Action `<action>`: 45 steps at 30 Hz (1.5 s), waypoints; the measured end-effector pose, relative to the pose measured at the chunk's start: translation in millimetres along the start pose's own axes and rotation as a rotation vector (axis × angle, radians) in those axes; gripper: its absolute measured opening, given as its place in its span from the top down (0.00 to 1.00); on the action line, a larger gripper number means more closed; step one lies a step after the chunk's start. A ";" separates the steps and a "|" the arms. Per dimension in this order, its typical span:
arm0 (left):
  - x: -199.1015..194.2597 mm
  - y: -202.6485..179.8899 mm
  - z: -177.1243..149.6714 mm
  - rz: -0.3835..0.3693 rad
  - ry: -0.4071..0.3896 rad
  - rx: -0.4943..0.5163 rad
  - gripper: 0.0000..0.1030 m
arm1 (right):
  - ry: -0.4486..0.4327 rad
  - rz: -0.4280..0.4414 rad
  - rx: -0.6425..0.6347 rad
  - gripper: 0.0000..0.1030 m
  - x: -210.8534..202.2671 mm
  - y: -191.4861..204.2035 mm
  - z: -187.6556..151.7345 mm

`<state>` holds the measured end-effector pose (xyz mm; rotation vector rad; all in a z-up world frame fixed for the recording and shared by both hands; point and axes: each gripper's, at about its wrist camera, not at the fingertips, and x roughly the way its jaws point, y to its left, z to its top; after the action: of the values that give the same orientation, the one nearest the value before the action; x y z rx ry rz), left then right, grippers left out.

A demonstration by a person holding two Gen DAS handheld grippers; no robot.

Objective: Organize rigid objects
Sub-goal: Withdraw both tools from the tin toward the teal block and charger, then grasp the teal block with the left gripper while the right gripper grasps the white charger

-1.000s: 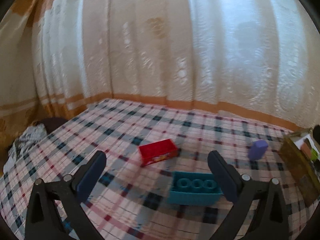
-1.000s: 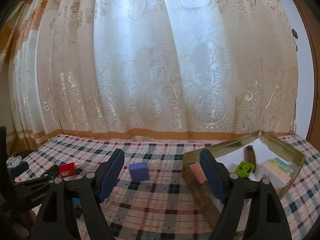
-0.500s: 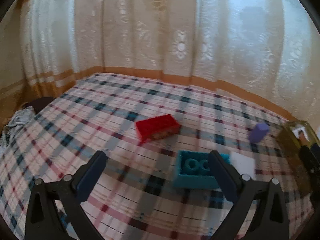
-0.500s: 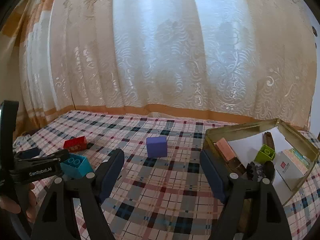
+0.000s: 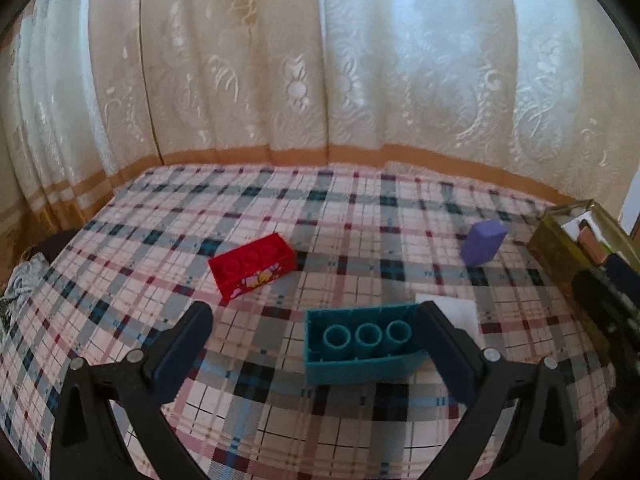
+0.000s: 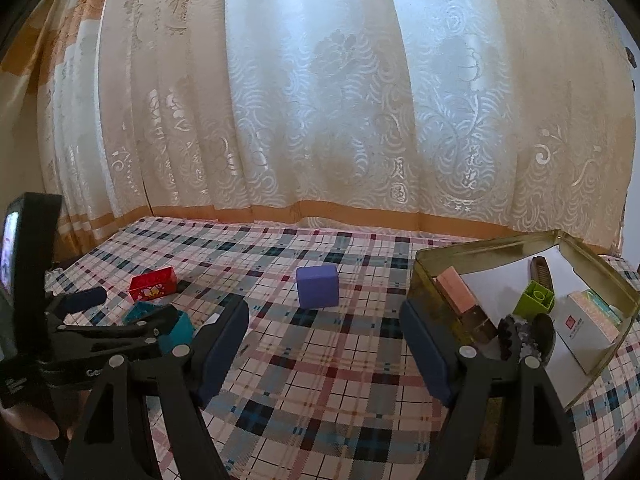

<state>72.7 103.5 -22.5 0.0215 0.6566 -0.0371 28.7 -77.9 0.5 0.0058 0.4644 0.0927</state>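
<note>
While the right gripper (image 6: 324,344) waits wide and empty beside the tin (image 6: 480,249), the left gripper (image 5: 316,344), also wide, nears the teal brick (image 5: 360,346), needing only to straddle it and close.

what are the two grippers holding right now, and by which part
Nothing is held. The left gripper stands open, with the teal block on the cloth by its right-hand finger, not clamped. The right gripper is open over bare cloth.
</note>
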 end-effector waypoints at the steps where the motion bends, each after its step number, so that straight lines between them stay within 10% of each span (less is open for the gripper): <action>1: -1.5 -1.9 0.2 -0.003 -0.008 0.011 0.00 | 0.002 -0.001 0.001 0.23 0.2 -0.1 0.0; 20: -5.8 -16.8 -1.8 -0.054 -0.019 0.075 0.00 | 0.032 0.011 0.028 0.23 5.4 -2.8 -0.8; 31: 31.6 -3.3 -3.6 -0.017 0.179 -0.001 0.01 | 0.044 0.021 0.023 0.23 5.8 -1.7 -1.2; 38: 39.7 2.8 -7.2 -0.048 0.223 -0.042 0.37 | 0.075 0.054 -0.009 0.23 11.9 5.0 -1.8; 45: 28.8 8.6 -4.3 -0.029 0.164 -0.077 0.38 | 0.153 0.154 -0.083 0.23 23.5 19.0 -4.8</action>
<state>93.2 111.4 -43.4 -0.0597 0.8223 -0.0387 45.8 -56.9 -13.8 -0.0472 0.6126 0.2651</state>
